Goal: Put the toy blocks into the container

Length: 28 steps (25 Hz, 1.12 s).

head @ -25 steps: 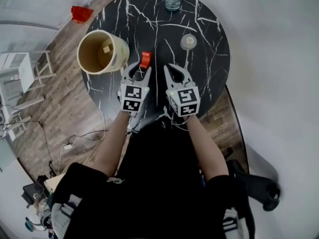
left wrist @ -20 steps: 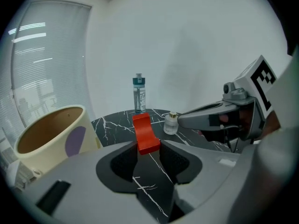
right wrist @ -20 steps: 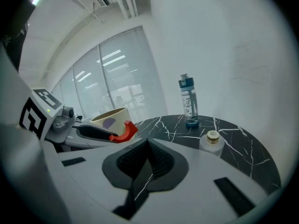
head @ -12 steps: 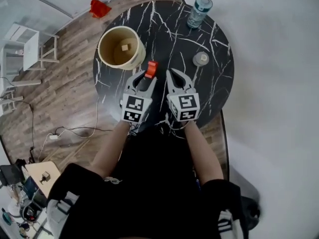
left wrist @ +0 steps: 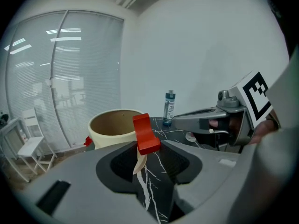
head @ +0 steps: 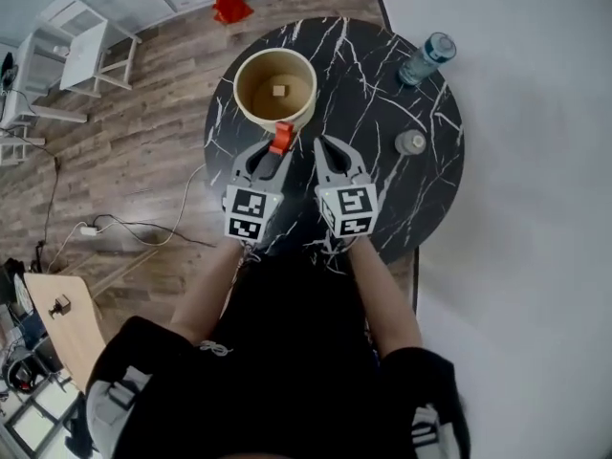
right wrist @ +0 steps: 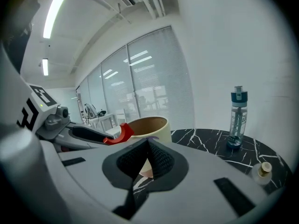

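- Left tool (head: pixel 271 153) grips the red block (head: pixel 281 138) at its tips; right tool (head: pixel 321 144) sits clenched, empty.
- Container (head: pixel 237 92) stands at 12 o'clock, just beyond: carry the block over its rim, centre it, then release.

Both arms (head: pixel 215 280) were stretched forward side by side; left hand-held gripper (head: pixel 276 150) pinched a red block (head: pixel 280 138), right hand-held gripper (head: pixel 322 146) was closed, empty.

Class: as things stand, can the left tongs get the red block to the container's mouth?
Probably yes. The left tongs hold the red block close by the container's near rim; its mouth is open, with nothing between. The right tongs, shut and empty, sit to the side.
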### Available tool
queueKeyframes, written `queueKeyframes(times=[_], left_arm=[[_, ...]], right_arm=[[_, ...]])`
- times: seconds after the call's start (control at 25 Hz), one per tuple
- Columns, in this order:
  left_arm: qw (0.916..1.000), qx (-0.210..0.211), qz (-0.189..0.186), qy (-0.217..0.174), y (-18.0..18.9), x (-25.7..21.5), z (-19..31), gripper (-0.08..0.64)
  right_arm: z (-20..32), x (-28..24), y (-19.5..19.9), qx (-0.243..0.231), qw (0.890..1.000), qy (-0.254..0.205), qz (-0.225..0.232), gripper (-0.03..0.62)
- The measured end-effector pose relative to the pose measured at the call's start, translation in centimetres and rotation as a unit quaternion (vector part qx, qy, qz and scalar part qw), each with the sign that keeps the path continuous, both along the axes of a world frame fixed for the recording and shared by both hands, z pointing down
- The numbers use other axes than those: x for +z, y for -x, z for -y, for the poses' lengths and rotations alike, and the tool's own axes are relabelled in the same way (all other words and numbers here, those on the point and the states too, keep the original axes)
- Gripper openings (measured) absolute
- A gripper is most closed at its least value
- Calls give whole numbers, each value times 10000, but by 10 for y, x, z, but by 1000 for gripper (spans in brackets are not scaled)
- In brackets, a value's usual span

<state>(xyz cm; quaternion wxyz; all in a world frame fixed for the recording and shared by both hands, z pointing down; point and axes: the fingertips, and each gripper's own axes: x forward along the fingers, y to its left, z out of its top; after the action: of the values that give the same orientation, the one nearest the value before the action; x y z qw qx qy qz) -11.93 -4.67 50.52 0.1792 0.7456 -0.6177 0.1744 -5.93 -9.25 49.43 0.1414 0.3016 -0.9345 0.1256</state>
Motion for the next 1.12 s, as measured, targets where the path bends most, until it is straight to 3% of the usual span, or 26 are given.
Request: queueKeyframes(times=[0.4, 0.64, 0.76, 0.92, 1.12], left_arm=[[9984, -395, -61, -391, 55, -32, -12, 146], [9973, -258, 62, -679, 73, -64, 1, 146], [9978, 7, 114, -652, 78, -74, 9, 146], [9969, 683, 201, -322, 79, -74, 21, 146], [9860, 1555, 573, 186, 76, -57, 39, 146]], right_arm=[[-11, -28, 37, -223, 9994, -253, 55, -3], [-4, -63, 47, -101, 9981, -584, 149, -3], [0, -78, 52, -14, 9972, -716, 192, -3], [5, -87, 54, 121, 9966, -801, 170, -3], [7, -80, 50, 332, 9971, -674, 133, -3]])
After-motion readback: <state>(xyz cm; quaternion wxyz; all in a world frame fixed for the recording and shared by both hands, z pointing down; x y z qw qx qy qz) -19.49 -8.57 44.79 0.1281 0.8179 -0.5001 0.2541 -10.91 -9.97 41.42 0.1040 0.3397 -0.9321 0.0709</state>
